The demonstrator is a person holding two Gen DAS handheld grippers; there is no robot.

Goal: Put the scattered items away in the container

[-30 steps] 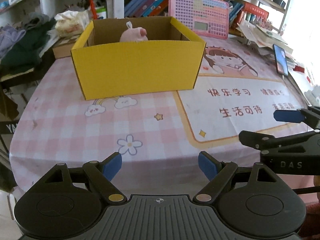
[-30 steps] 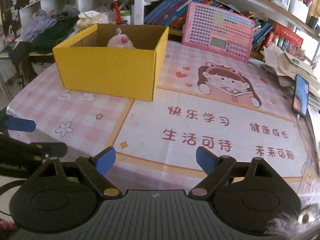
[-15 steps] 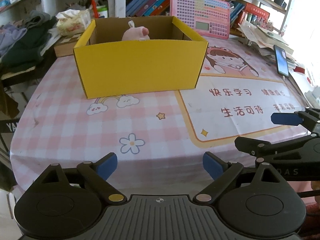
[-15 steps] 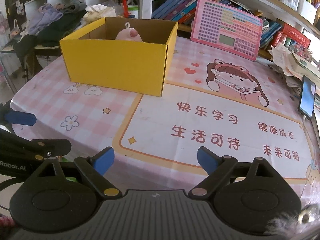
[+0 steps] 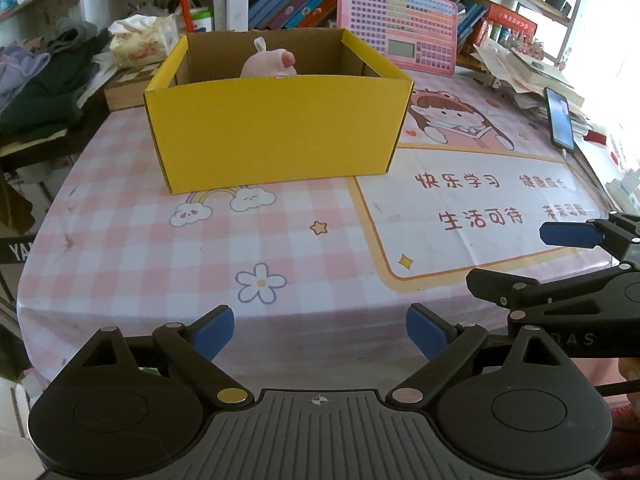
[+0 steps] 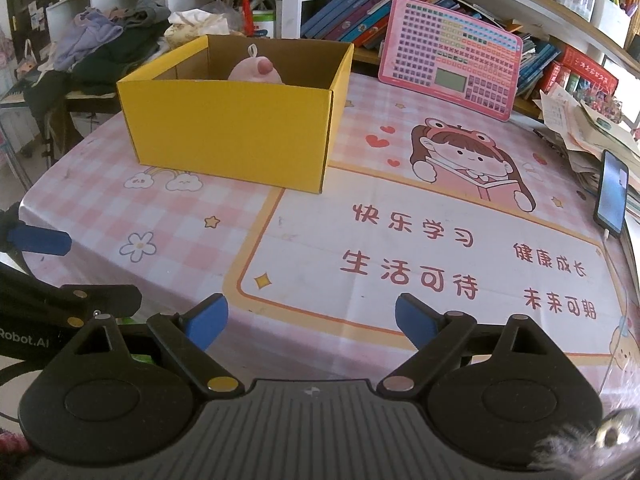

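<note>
A yellow cardboard box [image 5: 276, 140] [image 6: 232, 136] stands open-topped on the far left part of the table. Inside it sits a pink plush toy [image 5: 268, 66] [image 6: 256, 70], its top showing above the front wall. My left gripper [image 5: 320, 332] hangs over the table's near edge, well short of the box, open with nothing between its blue pads. My right gripper [image 6: 311, 324] is beside it to the right, also open and empty. Each shows in the other's view: the right gripper's fingers [image 5: 570, 235] and the left gripper's fingers [image 6: 38, 240].
A pink cartoon tablecloth [image 6: 420, 240] covers the table. A pink keypad toy [image 6: 452, 60] leans at the back, before shelves of books. A phone [image 6: 612, 192] and a paper pile [image 5: 520, 72] lie at the right edge. Clothes [image 5: 48, 80] are heaped at the left.
The left gripper's jaws have spread wider. The right gripper's jaws have widened only slightly. Both hands have stayed where they were.
</note>
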